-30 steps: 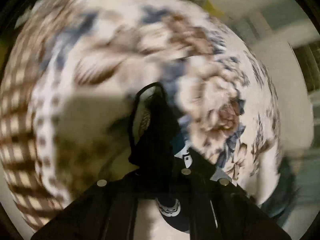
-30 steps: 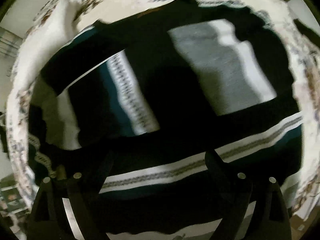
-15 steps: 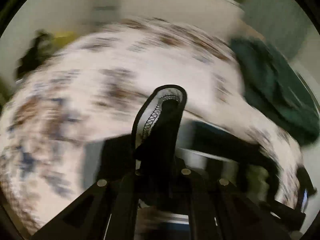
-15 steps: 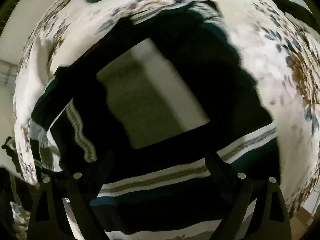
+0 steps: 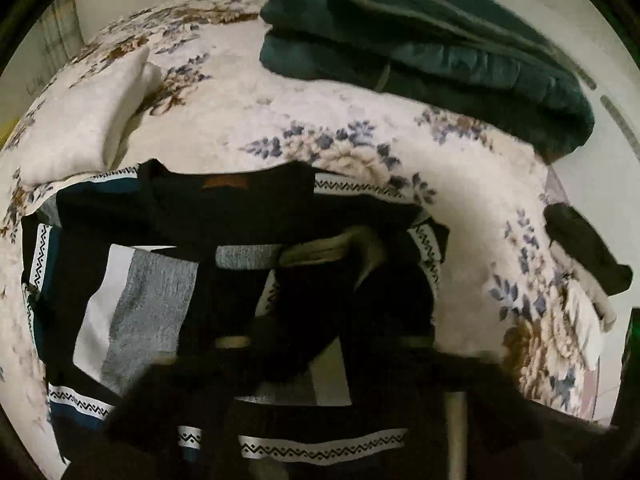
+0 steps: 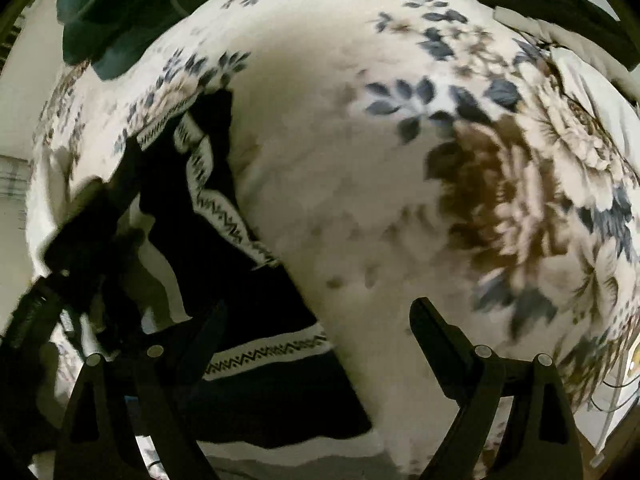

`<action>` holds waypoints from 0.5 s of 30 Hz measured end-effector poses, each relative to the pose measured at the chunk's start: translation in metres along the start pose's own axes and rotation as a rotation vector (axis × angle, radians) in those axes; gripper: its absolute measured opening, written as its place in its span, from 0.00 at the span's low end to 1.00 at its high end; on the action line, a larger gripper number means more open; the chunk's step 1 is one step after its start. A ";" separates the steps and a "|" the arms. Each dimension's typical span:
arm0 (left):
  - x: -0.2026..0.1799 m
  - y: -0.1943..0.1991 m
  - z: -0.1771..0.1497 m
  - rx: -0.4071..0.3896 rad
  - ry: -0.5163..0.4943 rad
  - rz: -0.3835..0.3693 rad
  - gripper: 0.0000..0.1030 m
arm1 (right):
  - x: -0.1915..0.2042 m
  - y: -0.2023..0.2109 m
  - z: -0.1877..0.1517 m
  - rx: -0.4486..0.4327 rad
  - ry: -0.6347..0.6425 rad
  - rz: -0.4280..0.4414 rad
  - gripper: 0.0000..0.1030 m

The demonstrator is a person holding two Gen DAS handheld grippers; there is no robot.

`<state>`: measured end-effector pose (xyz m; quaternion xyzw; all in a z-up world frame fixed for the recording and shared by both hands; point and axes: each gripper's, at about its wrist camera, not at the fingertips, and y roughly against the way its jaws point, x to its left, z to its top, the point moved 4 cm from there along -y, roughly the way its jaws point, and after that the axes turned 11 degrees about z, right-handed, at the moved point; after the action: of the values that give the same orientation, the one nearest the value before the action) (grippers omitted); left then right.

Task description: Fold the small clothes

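A small black sweater (image 5: 168, 292) with grey and white blocks and white zigzag bands lies on a floral bedspread (image 5: 320, 112). My left gripper (image 5: 324, 340) is low over it, its dark blurred jaws closed on a fold of the black sleeve fabric (image 5: 332, 312) draped across them. In the right wrist view, the sweater's edge (image 6: 224, 280) lies at lower left. My right gripper (image 6: 316, 324) is open and empty, its left finger (image 6: 200, 336) over the sweater hem, its right finger (image 6: 436, 332) over bare bedspread (image 6: 360, 160).
A folded dark green blanket (image 5: 432, 40) lies at the back right of the bed. A white pillow (image 5: 88, 112) sits at the left. A black and white garment (image 5: 588, 256) lies at the right edge, also showing in the right wrist view (image 6: 552, 4).
My left gripper has swung round with the sleeve and come down over the sweater. My right gripper has moved right, off the sweater's body to its edge.
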<state>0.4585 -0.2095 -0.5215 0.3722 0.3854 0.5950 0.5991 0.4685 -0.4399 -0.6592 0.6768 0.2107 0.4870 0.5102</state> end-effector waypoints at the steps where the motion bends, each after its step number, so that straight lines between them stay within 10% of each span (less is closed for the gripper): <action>1: 0.004 0.004 -0.002 -0.015 0.004 0.008 0.85 | -0.001 0.006 0.004 0.007 -0.011 0.039 0.91; 7: 0.113 0.042 -0.042 -0.072 0.128 0.275 0.87 | 0.056 0.011 0.021 0.055 0.080 0.241 0.91; 15: 0.257 0.047 -0.131 0.092 0.307 0.604 0.87 | 0.133 -0.068 0.033 0.154 0.250 0.201 0.91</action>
<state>0.3187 0.0469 -0.5395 0.4024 0.3700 0.7766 0.3132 0.5702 -0.3256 -0.6612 0.6658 0.2405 0.5984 0.3753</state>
